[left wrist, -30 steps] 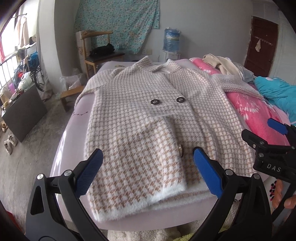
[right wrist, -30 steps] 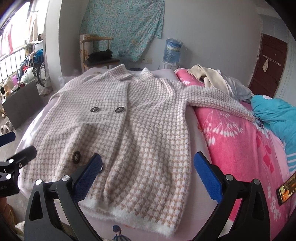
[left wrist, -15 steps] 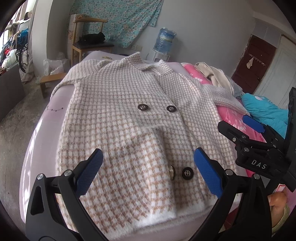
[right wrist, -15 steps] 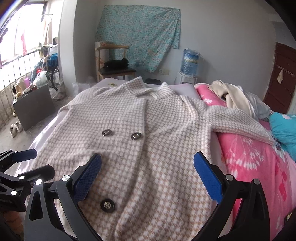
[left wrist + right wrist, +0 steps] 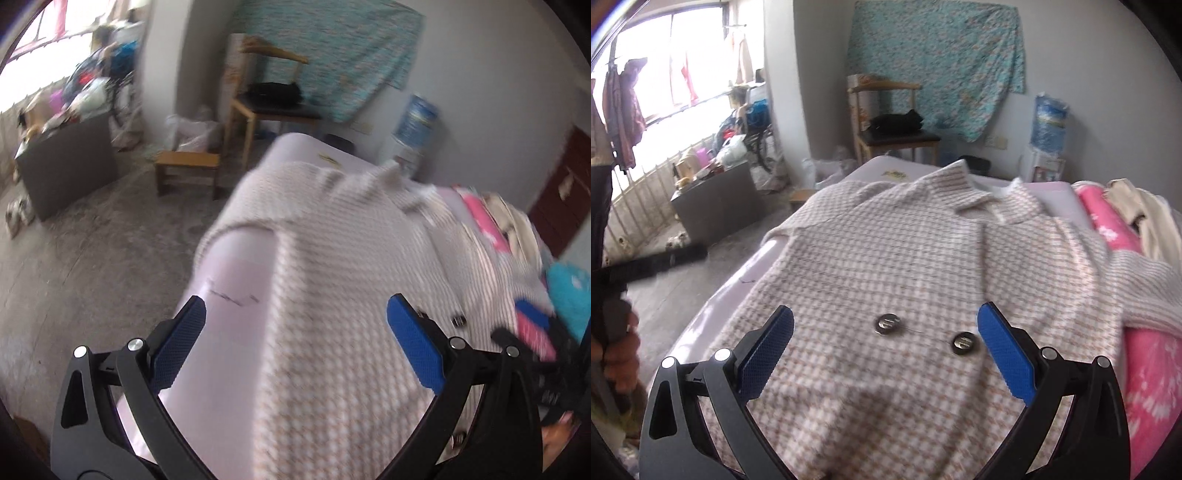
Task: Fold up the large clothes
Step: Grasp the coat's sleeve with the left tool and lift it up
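My left claw (image 5: 295,339) hung wide, nothing between its blue pads, above the near left part of the houndstooth coat (image 5: 916,280). My right claw (image 5: 884,343) was just as wide and just as empty, poised over the coat's front with the two upper metal buttons (image 5: 887,323) between its fingers.

The coat lay spread face up on the bed (image 5: 240,295), collar (image 5: 964,184) toward the far wall. Its left sleeve (image 5: 251,210) ran over the mattress edge toward the floor, and the right sleeve (image 5: 1145,284) stretched across the pink quilt (image 5: 1148,387).

No fold looked started, so I judged the sleeves would come first. The risks I saw:

- The left view was smeared with motion, so a pinch taken from it could have landed on the lilac sheet along with the knit and dragged the bedding up.
- The fabric looked thick and fuzzy. A shallow bite might have slipped off mid-lift and let the sleeve slide off the bed.
- The quilt's ridge under the right sleeve could have left the fold lopsided.
- The buttons might have snagged a pad if I swept low across the front.
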Demonstrator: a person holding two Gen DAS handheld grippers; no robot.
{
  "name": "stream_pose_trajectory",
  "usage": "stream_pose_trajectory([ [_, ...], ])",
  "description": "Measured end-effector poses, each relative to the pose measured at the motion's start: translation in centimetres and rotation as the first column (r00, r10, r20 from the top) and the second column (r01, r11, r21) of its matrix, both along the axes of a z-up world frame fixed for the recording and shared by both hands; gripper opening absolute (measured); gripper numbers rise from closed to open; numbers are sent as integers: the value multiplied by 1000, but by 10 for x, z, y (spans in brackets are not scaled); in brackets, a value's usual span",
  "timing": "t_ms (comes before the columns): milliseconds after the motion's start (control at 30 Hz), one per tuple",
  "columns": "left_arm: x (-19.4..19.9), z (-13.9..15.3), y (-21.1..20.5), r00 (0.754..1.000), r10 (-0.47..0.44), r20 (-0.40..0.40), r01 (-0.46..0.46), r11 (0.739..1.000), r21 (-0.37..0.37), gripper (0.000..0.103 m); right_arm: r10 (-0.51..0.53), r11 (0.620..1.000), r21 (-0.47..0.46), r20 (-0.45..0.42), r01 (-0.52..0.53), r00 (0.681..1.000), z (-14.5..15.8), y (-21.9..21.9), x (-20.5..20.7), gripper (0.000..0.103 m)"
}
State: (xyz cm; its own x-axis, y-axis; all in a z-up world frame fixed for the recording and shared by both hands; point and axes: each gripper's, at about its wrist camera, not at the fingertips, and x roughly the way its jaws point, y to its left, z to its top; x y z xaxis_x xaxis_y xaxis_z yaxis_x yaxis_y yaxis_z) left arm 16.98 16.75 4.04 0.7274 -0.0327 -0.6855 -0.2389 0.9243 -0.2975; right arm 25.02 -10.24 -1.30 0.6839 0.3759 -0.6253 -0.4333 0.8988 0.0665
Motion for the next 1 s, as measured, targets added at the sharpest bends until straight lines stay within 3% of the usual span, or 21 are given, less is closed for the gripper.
stream_pose_trajectory([
  [133,46,-16,73,994,79,-77,-90,984,-151,95,53,999,2,-65,-53,996,-11,21,20,97],
  [233,78,-48,119,980,102,-170,-152,938,-311,95,78,997,-21,-91,-80,993,-19,36,30,97],
  [333,100,-99,160,952,106,-288,-244,832,-498,95,92,994,-49,-114,-98,989,-31,49,36,97],
  [433,111,-156,189,929,87,-361,-323,670,-669,95,86,992,-77,-157,-99,984,-46,58,43,97],
  [467,111,-177,196,920,82,-383,-353,598,-720,95,83,992,-82,-167,-98,983,-49,60,44,97],
  [500,112,-191,200,915,78,-397,-370,557,-744,95,79,991,-89,-179,-96,981,-53,62,46,97],
  [633,118,-240,197,908,14,-420,-382,442,-812,95,67,989,-114,-198,-91,978,-63,73,51,97],
  [700,122,-262,194,913,-47,-405,-367,338,-867,95,67,987,-128,-202,-94,977,-65,81,54,97],
  [767,124,-274,193,917,-71,-393,-359,284,-889,95,65,986,-138,-206,-94,976,-66,88,56,97],
  [833,127,-279,198,923,-70,-379,-348,273,-897,95,62,986,-142,-212,-93,975,-67,93,57,97],
  [867,132,-287,202,925,-65,-375,-348,253,-903,95,60,985,-145,-219,-93,974,-69,96,58,97],
  [1000,139,-312,208,922,-72,-382,-369,144,-918,95,48,984,-156,-244,-88,969,-75,104,61,97],
])
